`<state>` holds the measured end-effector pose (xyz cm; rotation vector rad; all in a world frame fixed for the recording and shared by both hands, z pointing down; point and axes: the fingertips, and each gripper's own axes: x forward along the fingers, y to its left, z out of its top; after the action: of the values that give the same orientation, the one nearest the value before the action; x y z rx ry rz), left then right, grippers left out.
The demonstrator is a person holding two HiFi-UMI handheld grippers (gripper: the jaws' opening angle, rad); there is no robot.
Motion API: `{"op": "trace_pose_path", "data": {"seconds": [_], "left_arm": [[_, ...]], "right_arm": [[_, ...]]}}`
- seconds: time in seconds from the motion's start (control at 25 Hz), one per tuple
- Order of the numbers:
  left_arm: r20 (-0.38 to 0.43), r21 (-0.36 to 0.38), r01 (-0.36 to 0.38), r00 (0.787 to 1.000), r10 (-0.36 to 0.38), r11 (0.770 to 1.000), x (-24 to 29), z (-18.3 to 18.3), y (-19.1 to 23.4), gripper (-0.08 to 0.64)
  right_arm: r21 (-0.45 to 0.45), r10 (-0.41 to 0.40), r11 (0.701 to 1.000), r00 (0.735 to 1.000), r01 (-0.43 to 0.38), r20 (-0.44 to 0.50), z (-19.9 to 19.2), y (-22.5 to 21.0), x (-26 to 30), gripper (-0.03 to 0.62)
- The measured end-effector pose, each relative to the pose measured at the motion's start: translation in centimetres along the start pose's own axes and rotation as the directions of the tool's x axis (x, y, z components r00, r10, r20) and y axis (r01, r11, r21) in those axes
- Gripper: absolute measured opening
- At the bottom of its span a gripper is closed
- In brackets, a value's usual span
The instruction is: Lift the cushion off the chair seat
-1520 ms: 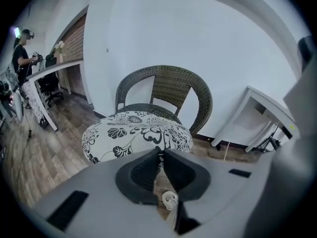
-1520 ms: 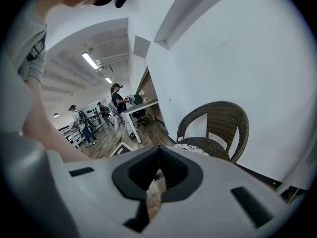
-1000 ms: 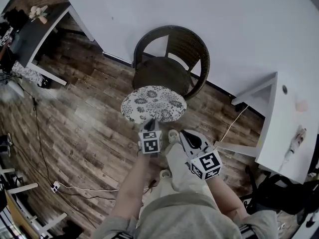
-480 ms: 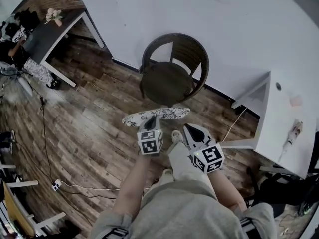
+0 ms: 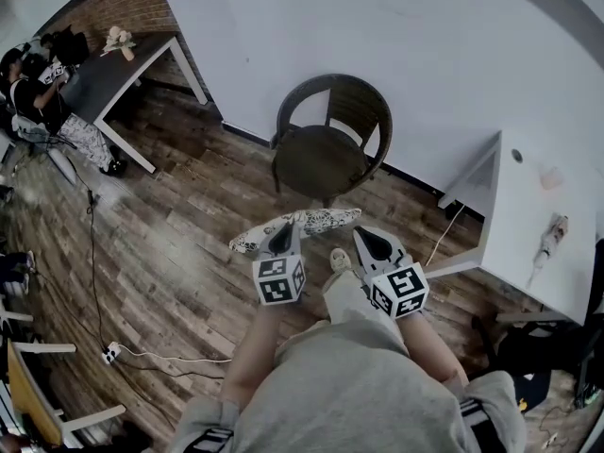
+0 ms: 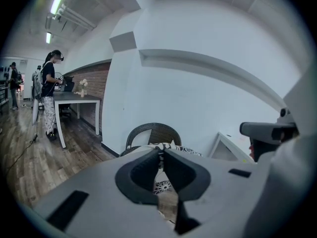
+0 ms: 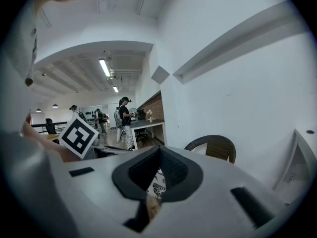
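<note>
Round white cushion with a dark floral print (image 5: pixel 300 225) hangs in the air over the brown wood-plank floor (image 5: pixel 170 243). It is in front of the dark woven wicker chair (image 5: pixel 330 149) and clear of the chair's seat. In the head view the cushion is tilted, so it shows almost edge-on as a thin strip, with its left end lower than its right.

The left gripper (image 5: pixel 283 236) has its jaws closed on the near edge of the cushion. In the left gripper view (image 6: pixel 161 152) the dark pads meet on the printed fabric (image 6: pixel 174 147), and more of the pattern shows below them. The chair's curved back (image 6: pixel 151 132) stands behind.

The right gripper (image 5: pixel 364 240) is at the cushion's right end. In the right gripper view (image 7: pixel 159 150) its jaws are pressed together at the tips, with floral fabric (image 7: pixel 157 183) between the pads just below.

The chair stands against a white wall (image 5: pixel 377 36), and its dark seat is bare. A white counter (image 5: pixel 528 225) is to the right. A dark-topped counter (image 5: pixel 113 69) stands far left, with a person (image 5: pixel 42 92) beside it. A thin cable (image 5: pixel 92 253) runs across the floor on the left.
</note>
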<state>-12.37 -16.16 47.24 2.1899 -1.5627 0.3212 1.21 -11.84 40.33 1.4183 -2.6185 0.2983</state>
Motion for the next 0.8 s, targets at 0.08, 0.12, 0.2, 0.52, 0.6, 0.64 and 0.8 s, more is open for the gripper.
{"op": "trace_pose_path", "data": {"seconds": [0.08, 0.12, 0.2, 0.52, 0.6, 0.64, 0.8], "left_arm": [[0.014, 0.003, 0.004, 1.000, -0.004, 1.000, -1.7, 0.3, -0.3, 0.032], [0.019, 0.006, 0.007, 1.000, -0.007, 1.000, -2.5, 0.4, -0.5, 0.032], [0.026, 0.015, 0.018, 0.999, -0.018, 1.000, -3.8, 0.4, -0.9, 0.032], [0.060, 0.007, 0.051, 0.997, -0.052, 0.999, -7.3, 1.9, -1.5, 0.032], [0.067, 0.003, 0.051, 0.996, -0.051, 0.999, -7.9, 2.0, -1.4, 0.032], [0.070, 0.002, 0.051, 0.996, -0.051, 0.999, -8.1, 2.1, -1.4, 0.032], [0.080, -0.009, 0.058, 0.995, -0.057, 0.998, -8.9, 2.3, -1.4, 0.032]], "right_arm": [[0.002, -0.008, 1.000, 1.000, 0.008, 0.017, 0.4, 0.4, -0.8, 0.000], [0.002, -0.010, 1.000, 1.000, 0.010, 0.024, 0.6, 0.5, -1.1, 0.000], [0.001, -0.011, 1.000, 0.999, 0.011, 0.033, 0.8, 0.9, -1.6, 0.000], [-0.019, 0.009, 1.000, 0.998, -0.008, 0.057, 1.6, 2.2, -2.9, 0.000], [-0.022, 0.016, 1.000, 0.998, -0.014, 0.059, 1.5, 2.6, -3.0, 0.000], [-0.023, 0.018, 1.000, 0.998, -0.017, 0.060, 1.5, 2.7, -3.1, 0.000], [-0.024, 0.026, 0.999, 0.998, -0.024, 0.057, 1.5, 3.2, -3.1, 0.000]]}}
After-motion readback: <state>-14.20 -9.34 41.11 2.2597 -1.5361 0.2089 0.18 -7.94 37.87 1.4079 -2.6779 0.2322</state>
